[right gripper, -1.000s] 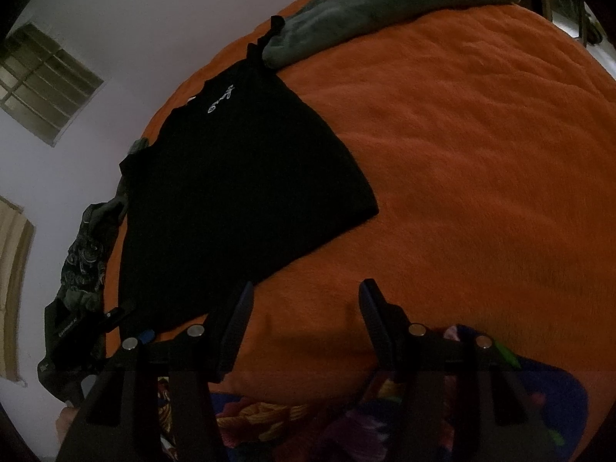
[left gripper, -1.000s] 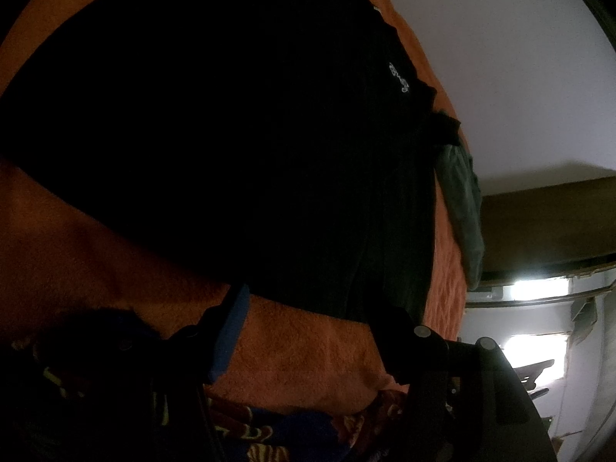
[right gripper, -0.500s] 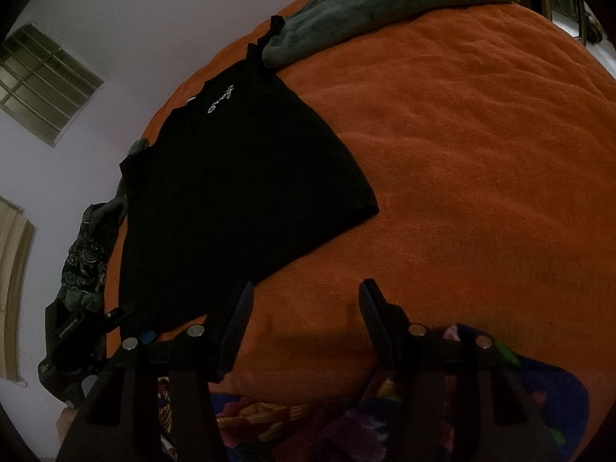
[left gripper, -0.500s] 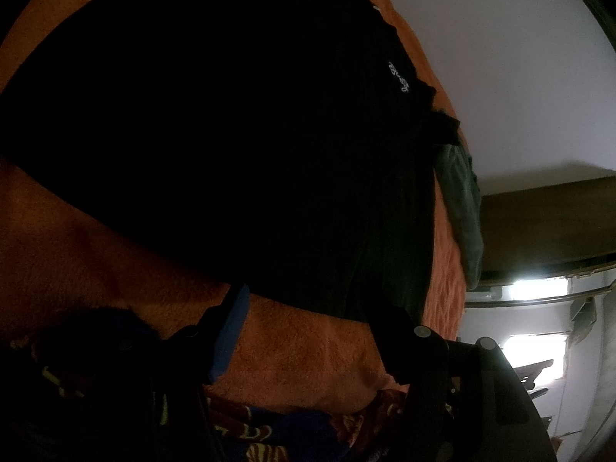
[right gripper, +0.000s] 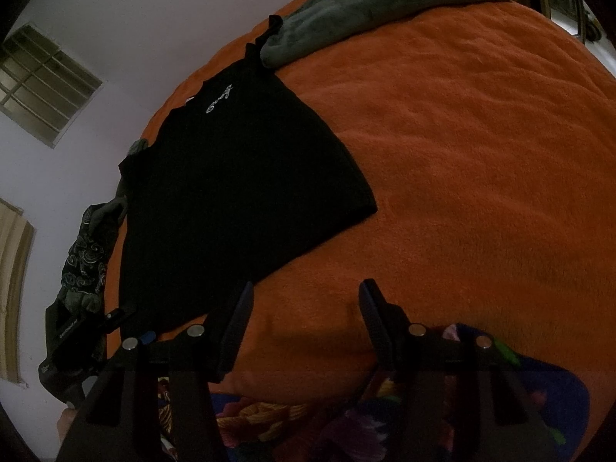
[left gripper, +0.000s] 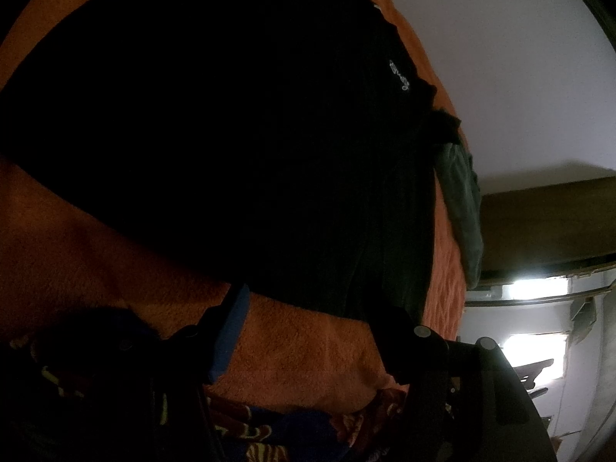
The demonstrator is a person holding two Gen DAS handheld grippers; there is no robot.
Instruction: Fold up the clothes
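fingers (right gripper: 246, 323) apart, empty (both pairs) | black shirt (right gripper: 231, 192) flat | left view dim

Black shirt (right gripper: 238, 200) lies flat on orange blanket (right gripper: 462, 173).

I can't read the shirt's (right gripper: 238, 177) small white script. Its middle goes pure black on my left camera. The grey garment (right gripper: 377, 4) runs off the top edge.
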